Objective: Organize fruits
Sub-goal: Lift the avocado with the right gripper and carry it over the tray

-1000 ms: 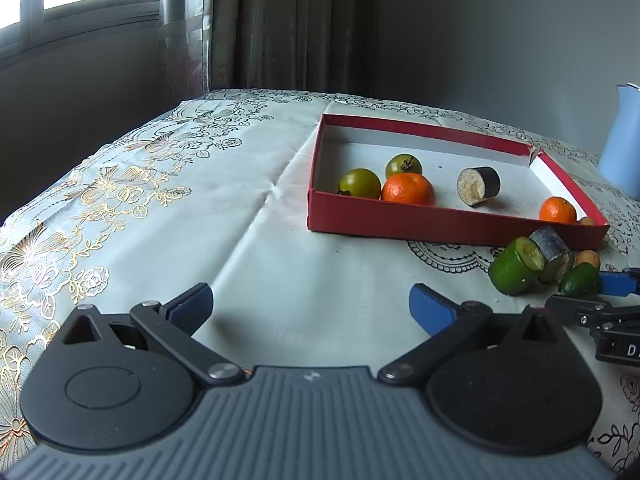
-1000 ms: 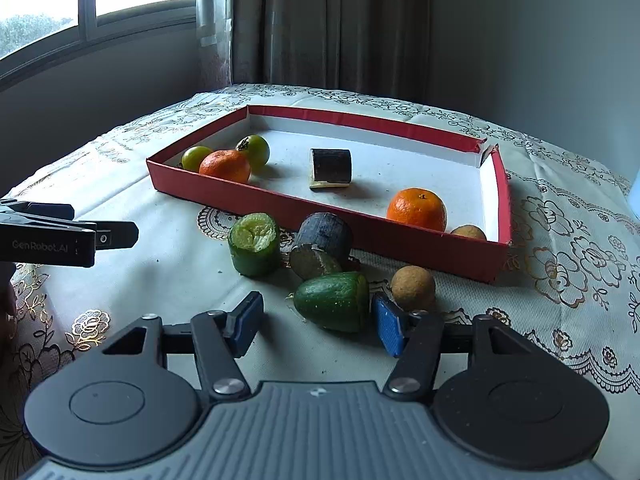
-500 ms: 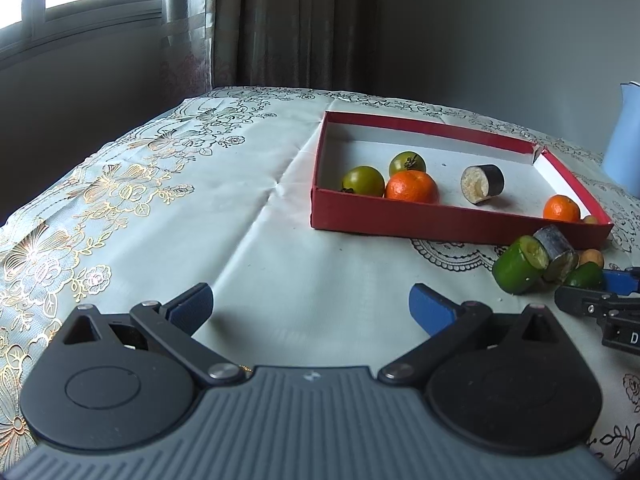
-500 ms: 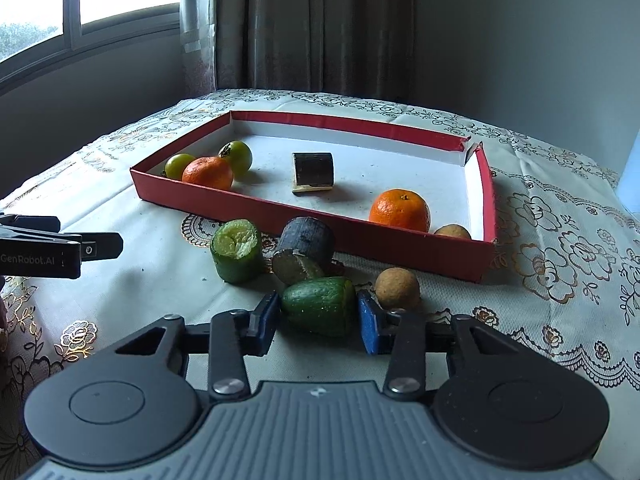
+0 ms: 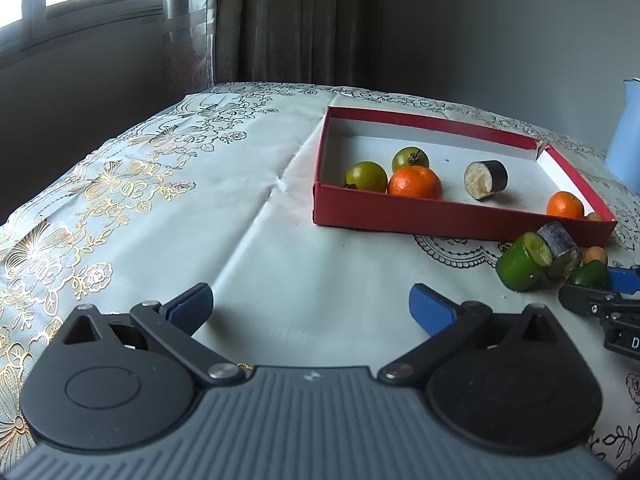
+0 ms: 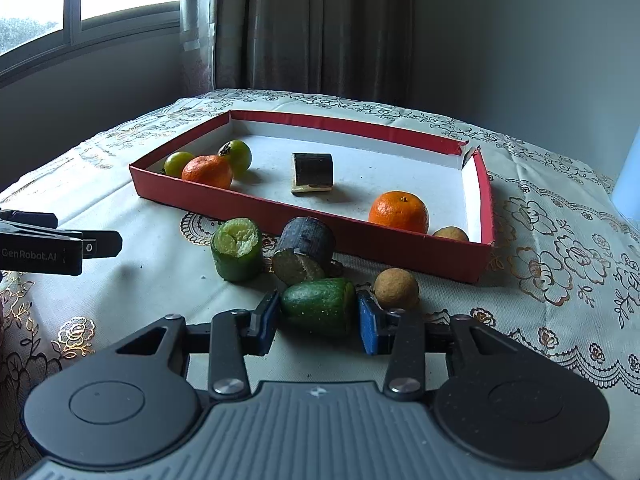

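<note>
Our right gripper (image 6: 316,320) has its blue pads pressed on both sides of the green fruit piece (image 6: 318,306), so it is closed on it with only the width of the fruit between the pads. This piece lies on the tablecloth (image 6: 160,280) just before the near long wall of the red box (image 6: 360,236), directly in front of our right gripper. We judge that its long axis runs across the gripper, from pad to pad, so the pads press on its two ends and not on its round side.

Close behind it rests a dark cut cylinder (image 6: 306,250), which seems to touch it, and to the left stands another green cut piece (image 6: 237,249). A small brown round fruit (image 6: 396,289) sits just beside the right pad.

Inside the box we see an orange (image 6: 398,212) and a small brown fruit (image 6: 450,234) at the near right corner, a dark cylinder (image 6: 313,172) in the middle, and an orange with two green tomatoes (image 6: 208,170) at the left end.

Our left gripper (image 5: 310,308) hangs wide open over bare cloth, holding nothing, well apart from the fruits. The right hand is clearly the nearer one; we think the next move is to lift over the near wall.
</note>
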`<state>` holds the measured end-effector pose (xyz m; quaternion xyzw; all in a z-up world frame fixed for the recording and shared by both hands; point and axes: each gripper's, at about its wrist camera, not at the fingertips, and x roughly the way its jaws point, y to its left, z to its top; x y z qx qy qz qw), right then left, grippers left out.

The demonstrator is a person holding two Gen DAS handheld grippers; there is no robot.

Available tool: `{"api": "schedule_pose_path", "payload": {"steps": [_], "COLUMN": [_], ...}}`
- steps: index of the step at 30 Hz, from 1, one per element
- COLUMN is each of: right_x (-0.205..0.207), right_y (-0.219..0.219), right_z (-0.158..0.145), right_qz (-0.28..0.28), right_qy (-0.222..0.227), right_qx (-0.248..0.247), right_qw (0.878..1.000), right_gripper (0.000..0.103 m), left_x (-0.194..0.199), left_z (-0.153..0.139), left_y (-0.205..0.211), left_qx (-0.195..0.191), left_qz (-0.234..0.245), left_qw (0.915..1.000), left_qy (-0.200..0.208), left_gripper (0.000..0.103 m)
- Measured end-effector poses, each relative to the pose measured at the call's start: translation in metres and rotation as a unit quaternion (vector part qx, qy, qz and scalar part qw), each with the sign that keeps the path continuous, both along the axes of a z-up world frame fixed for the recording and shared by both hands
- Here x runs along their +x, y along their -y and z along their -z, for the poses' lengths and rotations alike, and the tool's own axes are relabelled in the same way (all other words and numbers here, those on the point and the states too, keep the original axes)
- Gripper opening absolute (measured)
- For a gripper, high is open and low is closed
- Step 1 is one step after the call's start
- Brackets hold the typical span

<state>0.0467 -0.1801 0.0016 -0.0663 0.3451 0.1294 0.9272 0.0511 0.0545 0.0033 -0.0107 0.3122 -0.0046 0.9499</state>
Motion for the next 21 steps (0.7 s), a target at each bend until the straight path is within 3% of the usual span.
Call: {"api": "schedule_pose_path", "payload": {"steps": [21], "right_x": [-0.020], "right_y": [0.012], "right_z": [-0.005], "right_qz": [-0.007], "right_qy": [0.008], "right_qx": [0.022], "right_qw": [1.000], "right_gripper": [0.039], "left_x": [0.002], "left_z": [0.002], "left_y": [0.000], "left_qx": [0.005], "left_qz": [-0.004], "left_qw": [0.9999], "left_qy": [-0.008], "left_gripper": [0.103]}}
